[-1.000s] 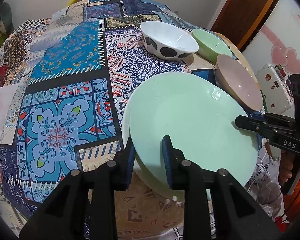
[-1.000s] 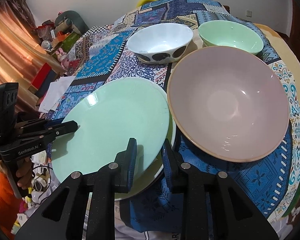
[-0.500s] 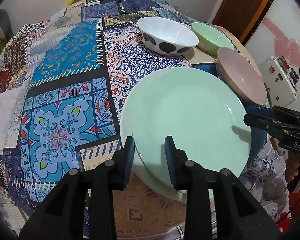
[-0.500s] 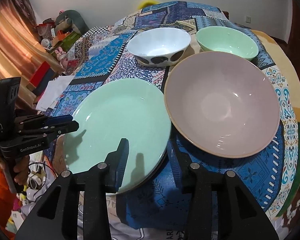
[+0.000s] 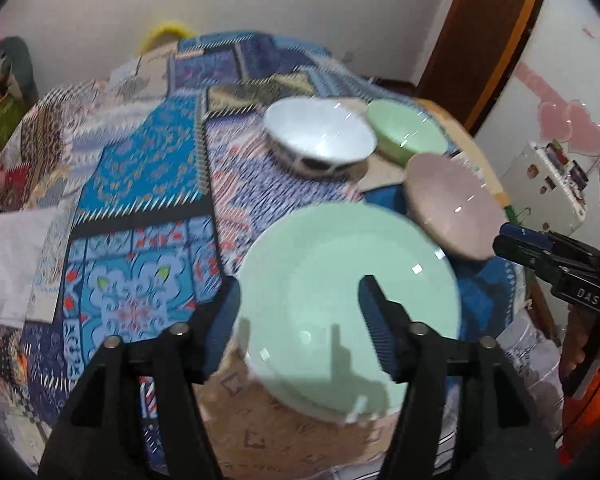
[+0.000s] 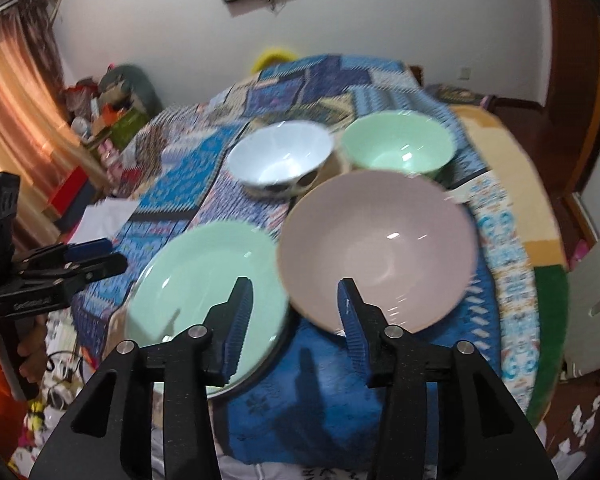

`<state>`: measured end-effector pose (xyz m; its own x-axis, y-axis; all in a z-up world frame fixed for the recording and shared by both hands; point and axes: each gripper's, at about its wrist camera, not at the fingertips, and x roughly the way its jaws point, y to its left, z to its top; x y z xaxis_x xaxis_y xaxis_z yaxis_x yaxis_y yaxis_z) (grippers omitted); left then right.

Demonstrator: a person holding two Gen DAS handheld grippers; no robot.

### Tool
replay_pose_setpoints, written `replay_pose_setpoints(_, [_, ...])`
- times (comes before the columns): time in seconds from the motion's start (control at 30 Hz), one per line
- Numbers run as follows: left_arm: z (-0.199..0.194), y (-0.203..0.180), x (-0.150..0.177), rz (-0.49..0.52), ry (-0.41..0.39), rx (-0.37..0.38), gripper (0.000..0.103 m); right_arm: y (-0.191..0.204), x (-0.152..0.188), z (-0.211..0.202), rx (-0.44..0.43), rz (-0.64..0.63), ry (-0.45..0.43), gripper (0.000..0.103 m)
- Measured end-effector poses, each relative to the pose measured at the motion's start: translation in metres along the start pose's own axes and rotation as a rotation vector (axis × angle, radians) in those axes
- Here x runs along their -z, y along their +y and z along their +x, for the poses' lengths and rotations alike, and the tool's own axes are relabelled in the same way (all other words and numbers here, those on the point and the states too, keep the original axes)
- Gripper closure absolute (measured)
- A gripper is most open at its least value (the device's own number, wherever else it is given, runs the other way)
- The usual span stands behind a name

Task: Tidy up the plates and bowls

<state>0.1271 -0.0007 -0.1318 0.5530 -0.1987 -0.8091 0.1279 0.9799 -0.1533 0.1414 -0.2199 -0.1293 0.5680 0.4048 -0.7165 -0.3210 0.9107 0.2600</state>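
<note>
A mint green plate (image 5: pixel 340 288) lies on another plate at the near table edge; it also shows in the right wrist view (image 6: pixel 208 276). Beside it stands a large pink bowl (image 6: pixel 376 248), seen edge-on in the left wrist view (image 5: pixel 448 208). Behind are a white bowl with dark spots (image 6: pixel 280 156) and a green bowl (image 6: pixel 396 148). My left gripper (image 5: pixel 300 312) is open and empty above the plate's near rim. My right gripper (image 6: pixel 296 312) is open and empty between plate and pink bowl. Each gripper shows in the other's view: the right one (image 5: pixel 540 252), the left one (image 6: pixel 80 264).
A patterned blue patchwork cloth (image 5: pixel 140 184) covers the table. A white paper sheet (image 6: pixel 104 216) lies at its left edge. Boxes and clutter (image 6: pixel 112 116) sit on the floor at far left. A wooden door frame (image 5: pixel 484 40) stands at right.
Both grippers let go of the green plate, opened wide and pulled back and up. The plate now rests flat on the plate beneath it.
</note>
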Motion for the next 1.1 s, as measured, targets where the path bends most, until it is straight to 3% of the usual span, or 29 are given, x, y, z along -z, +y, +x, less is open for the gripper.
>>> replay_pose_setpoints(0.13, [0.001,-0.02,-0.016,0.04,-0.025,0.02,0.038,-0.019,-0.003,-0.011,0.053,0.038,-0.052,0.048])
replay_pose_setpoints(0.2, [0.007,-0.03,-0.025,0.037,-0.025,0.044,0.031,-0.029,-0.004,-0.014,0.072,0.062,-0.07,0.044])
replay_pose_setpoints(0.37, [0.027,-0.052,-0.044,0.058,-0.026,0.077,0.028,-0.055,-0.003,-0.009,0.083,0.132,-0.061,0.044])
replay_pose_setpoints(0.83, [0.122,-0.087,-0.076,0.091,0.124,0.117,0.028,-0.093,0.008,0.027,0.086,0.222,0.004,0.044])
replay_pose_setpoints(0.93, [0.136,-0.089,-0.076,0.088,0.152,0.13,0.034,-0.09,0.009,0.029,0.067,0.221,0.003,0.044])
replay_pose_setpoints(1.0, [0.145,-0.093,-0.075,0.099,0.17,0.135,0.044,-0.089,0.009,0.032,0.052,0.227,0.003,0.046])
replay_pose_setpoints(1.1, [0.155,-0.099,-0.074,0.126,0.193,0.142,0.053,-0.089,0.01,0.039,0.031,0.236,0.02,0.059])
